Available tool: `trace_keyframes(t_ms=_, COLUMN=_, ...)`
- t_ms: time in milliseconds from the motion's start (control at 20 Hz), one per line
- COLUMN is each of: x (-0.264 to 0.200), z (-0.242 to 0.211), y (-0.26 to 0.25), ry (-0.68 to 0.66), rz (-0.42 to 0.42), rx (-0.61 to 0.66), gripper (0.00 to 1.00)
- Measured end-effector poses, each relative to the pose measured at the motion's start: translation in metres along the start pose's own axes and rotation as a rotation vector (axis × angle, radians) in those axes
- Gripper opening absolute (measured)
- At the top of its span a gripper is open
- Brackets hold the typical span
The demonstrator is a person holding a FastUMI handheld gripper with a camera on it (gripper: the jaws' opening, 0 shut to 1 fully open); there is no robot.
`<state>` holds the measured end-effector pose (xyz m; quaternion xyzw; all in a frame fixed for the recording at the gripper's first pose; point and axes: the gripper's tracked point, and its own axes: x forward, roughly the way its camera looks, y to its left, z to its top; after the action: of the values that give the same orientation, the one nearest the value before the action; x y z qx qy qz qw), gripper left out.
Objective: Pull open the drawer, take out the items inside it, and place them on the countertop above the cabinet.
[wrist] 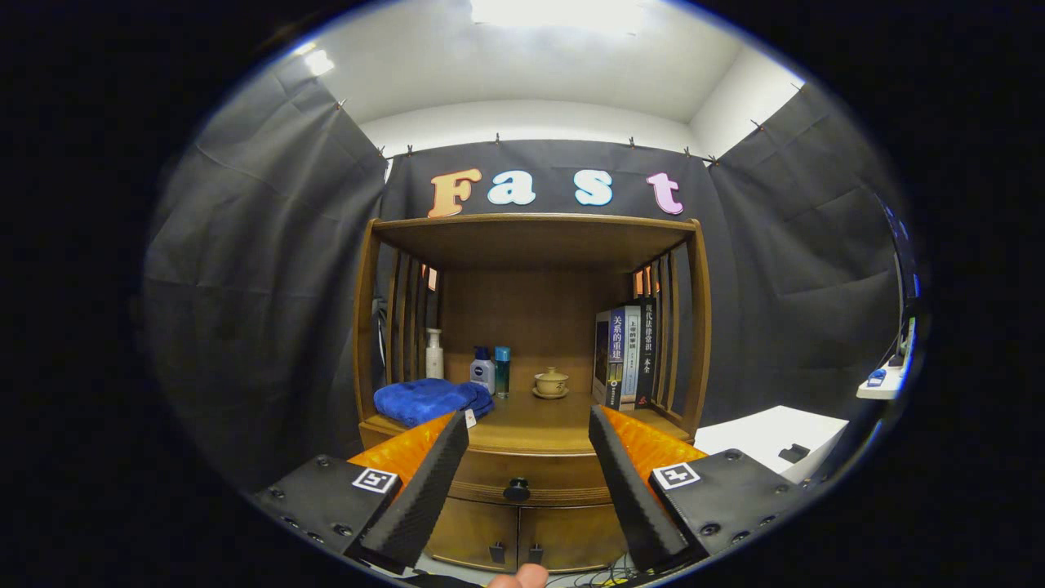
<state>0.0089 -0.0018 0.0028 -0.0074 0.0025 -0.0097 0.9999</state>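
Gripper (529, 425) spread wide, empty, before closed drawer (522, 478); contents hidden.

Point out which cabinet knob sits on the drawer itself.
The round knob, alone and centred on the closed drawer, framed between the open hand-held gripper fingers. The two smaller knobs sit lower, on the doors.

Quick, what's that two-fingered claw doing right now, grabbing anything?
Gripper: open, holding nothing; the round dark knob of the closed wooden drawer sits between its fingers, untouched.

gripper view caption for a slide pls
Open gripper faces the closed drawer and its knob, below a countertop with towel.
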Motion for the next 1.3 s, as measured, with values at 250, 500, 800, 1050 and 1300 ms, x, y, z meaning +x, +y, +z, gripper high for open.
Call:
trace_keyframes(t_ms=250, x=0.028, z=-0.01, y=-0.014, ry=-0.01, rz=-0.043, rx=-0.018, gripper=0.98)
trace_keyframes(t_ms=500, x=0.069, z=-0.075, y=-0.028, ry=0.055, rz=-0.092, rx=0.034, gripper=0.98)
trace_keyframes(t_ms=800, x=0.105, z=-0.175, y=-0.031, ry=0.158, rz=-0.103, rx=-0.004, gripper=0.98)
trace_keyframes(t_ms=1050, x=0.128, z=-0.222, y=-0.013, ry=0.178, rz=-0.071, rx=0.049, gripper=0.98)
trace_keyframes(t_ms=1300, x=0.129, z=-0.236, y=-0.009, ry=0.174, rz=-0.047, rx=0.041, gripper=0.95)
